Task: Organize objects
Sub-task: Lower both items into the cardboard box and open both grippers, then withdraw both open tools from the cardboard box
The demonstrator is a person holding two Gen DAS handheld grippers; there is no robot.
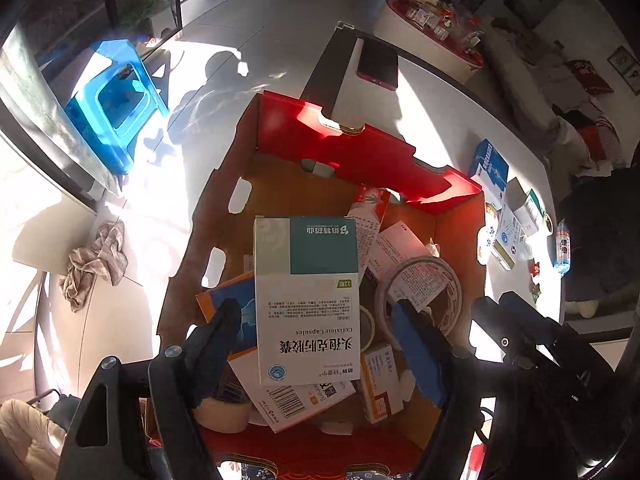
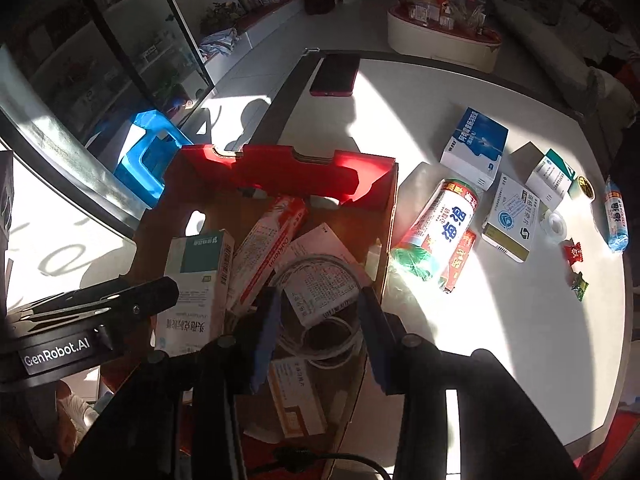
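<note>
A red and brown cardboard box [image 1: 360,160] [image 2: 280,172] stands at the table's left edge, filled with several medicine boxes and a tape roll [image 1: 424,292] [image 2: 320,308]. My left gripper [image 1: 316,312] is open over the box; a white and teal medicine box [image 1: 306,300] [image 2: 196,284] lies loose between its fingers on top of the pile. My right gripper [image 2: 316,300] is open above the tape roll and a white box [image 2: 320,292], touching neither clearly. More items lie on the table to the right: a blue and white box [image 2: 476,144], a red-labelled bag roll [image 2: 440,228], and other boxes [image 2: 512,224].
A dark phone [image 2: 336,74] [image 1: 378,64] lies at the table's far edge. A small clear tape roll [image 2: 556,224], sweets [image 2: 574,252] and a blue packet [image 2: 616,216] sit at the right. A blue stool [image 1: 116,100] and a rag [image 1: 96,264] are on the floor to the left.
</note>
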